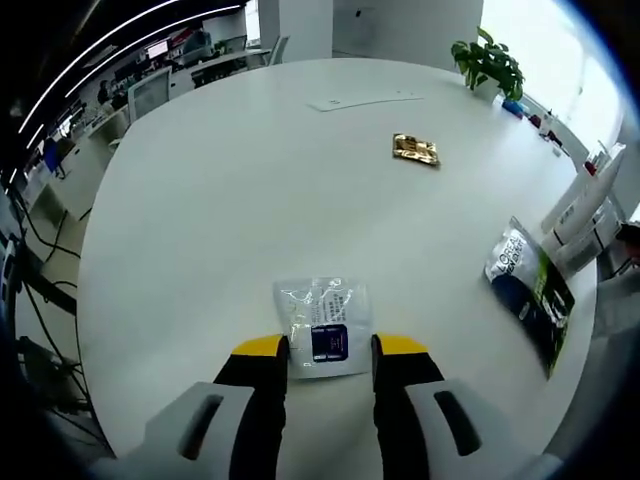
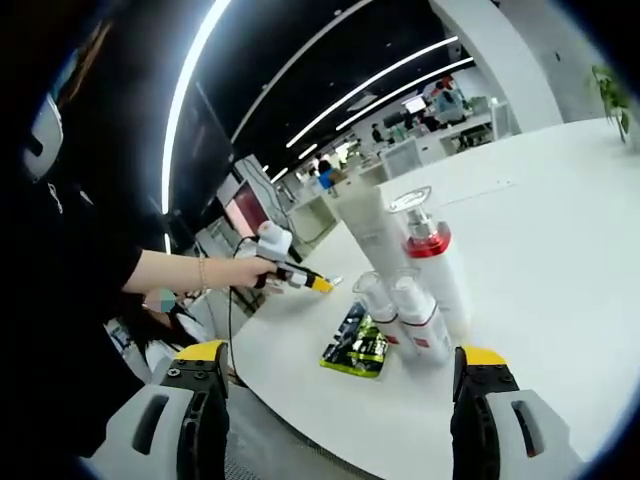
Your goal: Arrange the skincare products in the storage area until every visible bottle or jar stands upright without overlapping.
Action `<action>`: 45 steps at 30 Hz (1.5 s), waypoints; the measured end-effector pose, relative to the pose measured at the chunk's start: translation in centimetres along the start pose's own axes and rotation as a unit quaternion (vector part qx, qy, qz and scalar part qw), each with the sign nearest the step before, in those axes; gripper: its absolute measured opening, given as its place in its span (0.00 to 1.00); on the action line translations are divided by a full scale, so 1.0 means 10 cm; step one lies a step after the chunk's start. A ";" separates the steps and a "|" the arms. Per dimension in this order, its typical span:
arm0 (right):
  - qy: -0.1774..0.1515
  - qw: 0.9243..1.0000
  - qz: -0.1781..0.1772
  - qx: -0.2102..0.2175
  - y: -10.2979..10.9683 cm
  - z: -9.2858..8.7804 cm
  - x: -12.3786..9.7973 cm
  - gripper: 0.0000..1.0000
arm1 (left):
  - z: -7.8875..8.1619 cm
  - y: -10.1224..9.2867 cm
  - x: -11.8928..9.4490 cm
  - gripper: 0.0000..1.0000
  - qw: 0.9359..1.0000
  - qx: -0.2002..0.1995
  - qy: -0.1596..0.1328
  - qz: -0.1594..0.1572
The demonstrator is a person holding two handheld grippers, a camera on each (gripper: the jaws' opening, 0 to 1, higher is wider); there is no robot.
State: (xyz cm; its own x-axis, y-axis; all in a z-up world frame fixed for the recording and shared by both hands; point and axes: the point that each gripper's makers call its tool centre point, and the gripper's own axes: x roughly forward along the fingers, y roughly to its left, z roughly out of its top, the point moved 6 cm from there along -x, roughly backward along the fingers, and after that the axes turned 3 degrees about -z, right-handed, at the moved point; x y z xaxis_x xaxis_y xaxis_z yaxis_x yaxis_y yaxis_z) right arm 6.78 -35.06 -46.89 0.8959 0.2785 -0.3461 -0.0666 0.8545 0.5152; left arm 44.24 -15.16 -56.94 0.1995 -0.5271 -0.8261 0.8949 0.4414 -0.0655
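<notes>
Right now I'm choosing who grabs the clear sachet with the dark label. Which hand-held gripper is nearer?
Left. The left hand-held gripper has the clear sachet between its open jaws. The right hand-held gripper faces the bottle cluster instead.

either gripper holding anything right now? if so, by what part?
Nothing held. Left gripper is open, jaws flanking the near edge of a clear sachet flat on the table. Right gripper is open, short of the bottles.

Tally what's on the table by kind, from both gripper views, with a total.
Bottles, upright: 4, a tall tube, a red-collared pump, two small ones
Sachets, flat: 3, clear, gold, dark green
Potted plant: 1
Total: 8
</notes>
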 end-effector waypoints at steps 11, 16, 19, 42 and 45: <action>0.000 1.000 0.006 -0.004 0.01 0.00 0.00 0.96 | 0.04 -0.17 -0.14 0.31 0.999 0.033 -0.019 -0.027; -0.008 1.000 0.011 -0.007 0.02 0.02 0.00 0.94 | 0.09 -0.30 -0.19 0.31 0.998 0.044 -0.033 -0.033; -0.015 1.000 0.013 -0.008 0.03 0.03 -0.01 0.93 | 0.11 -0.40 -0.26 0.31 0.997 0.051 -0.039 -0.039; -0.085 0.990 0.039 -0.105 0.17 0.18 -0.05 0.32 | 0.35 -1.14 -0.91 0.31 0.982 0.120 -0.104 -0.103; -0.084 0.989 0.041 -0.111 0.18 0.18 -0.05 0.25 | 0.35 -1.26 -1.02 0.31 0.979 0.126 -0.115 -0.111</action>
State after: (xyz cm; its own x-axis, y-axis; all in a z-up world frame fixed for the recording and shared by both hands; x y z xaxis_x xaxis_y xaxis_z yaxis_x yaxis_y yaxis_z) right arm 6.98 -34.45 -44.34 0.9426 0.2907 -0.1645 -0.2211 0.9122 0.3449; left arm 32.36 -17.91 -45.73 0.0472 -0.7517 -0.6579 0.9906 0.1199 -0.0660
